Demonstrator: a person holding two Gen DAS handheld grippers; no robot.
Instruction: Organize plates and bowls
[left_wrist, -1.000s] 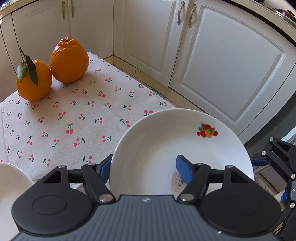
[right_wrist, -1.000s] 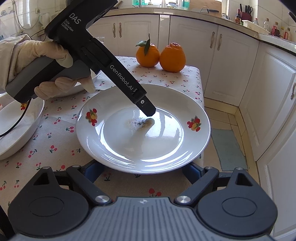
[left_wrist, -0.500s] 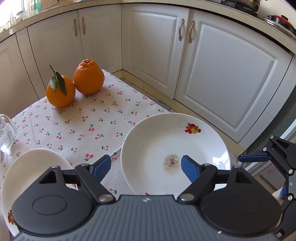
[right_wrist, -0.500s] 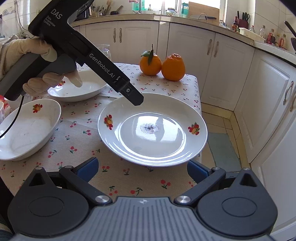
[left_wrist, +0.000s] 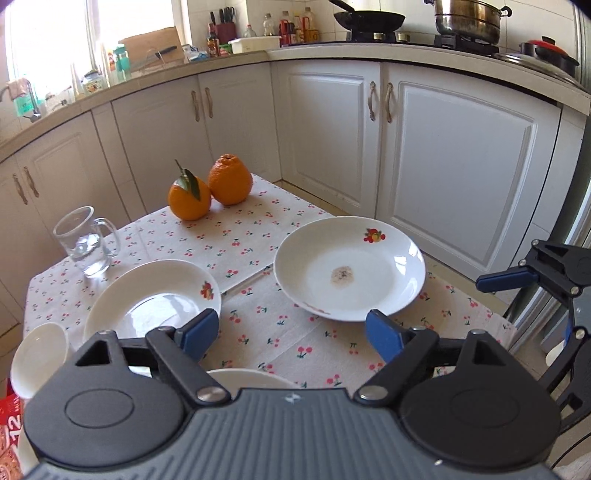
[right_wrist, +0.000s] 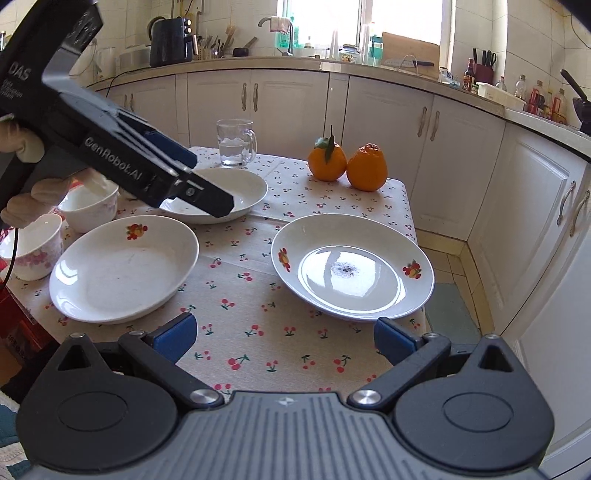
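A white plate with fruit prints and a dark smudge in its middle (right_wrist: 352, 267) sits at the table's right edge; it also shows in the left wrist view (left_wrist: 349, 267). A second plate (right_wrist: 123, 267) lies at the left, and a third (right_wrist: 236, 192) lies behind it, partly hidden by the left gripper. Two small white bowls (right_wrist: 88, 203) (right_wrist: 31, 240) stand at the far left. My left gripper (left_wrist: 291, 332) is open and empty, held above the table. My right gripper (right_wrist: 284, 334) is open and empty, just in front of the smudged plate.
Two oranges (right_wrist: 347, 166) stand at the table's far edge. A glass mug with water (right_wrist: 234, 142) stands at the back. The cherry-print tablecloth (right_wrist: 255, 325) covers the table. White cabinets (right_wrist: 535, 206) stand close on the right. A red box (right_wrist: 18, 328) is at the left.
My left gripper let go of the smudged plate, opened, and pulled up and back. My right gripper also backed away from the plate, which now rests on the table.
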